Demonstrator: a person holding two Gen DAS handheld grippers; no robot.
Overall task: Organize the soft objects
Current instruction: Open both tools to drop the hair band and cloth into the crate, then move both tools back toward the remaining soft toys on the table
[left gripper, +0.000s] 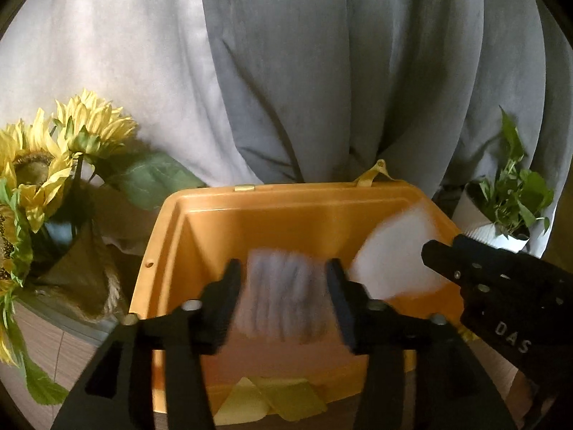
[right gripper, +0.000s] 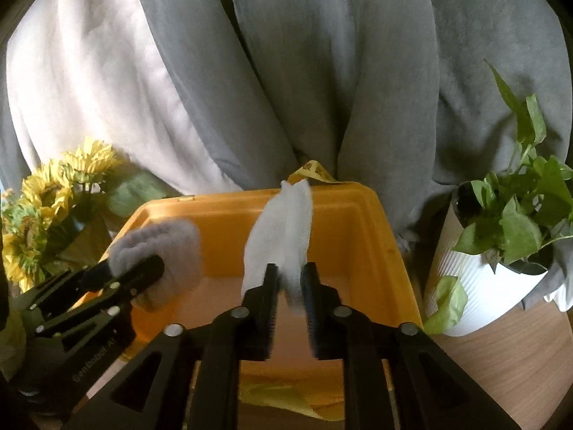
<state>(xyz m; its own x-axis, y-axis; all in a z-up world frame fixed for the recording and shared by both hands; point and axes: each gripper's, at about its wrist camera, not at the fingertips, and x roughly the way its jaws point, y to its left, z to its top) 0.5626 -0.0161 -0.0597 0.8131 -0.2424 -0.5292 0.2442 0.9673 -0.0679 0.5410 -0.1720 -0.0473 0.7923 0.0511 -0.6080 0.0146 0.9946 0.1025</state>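
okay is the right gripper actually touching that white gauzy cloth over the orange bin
Touching. In the right wrist view the right gripper has both fingers pressed against the white gauzy cloth, which stands up between them above the orange plastic bin.

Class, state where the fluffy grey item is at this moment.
The fluffy grey item sits between the left gripper's jaws, above the orange bin. In the right wrist view it shows at the left, beside the white cloth.

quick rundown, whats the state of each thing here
left tongs: shut on the grey fuzzy cloth, over the bin
grey fuzzy cloth: gripped, held in the air
right tongs: shut on the white cloth
white cloth: gripped, held over the bin
orange bin: open, nothing dropped in yet
potted plant: upright beside the bin
sunflowers: upright, bin's other side
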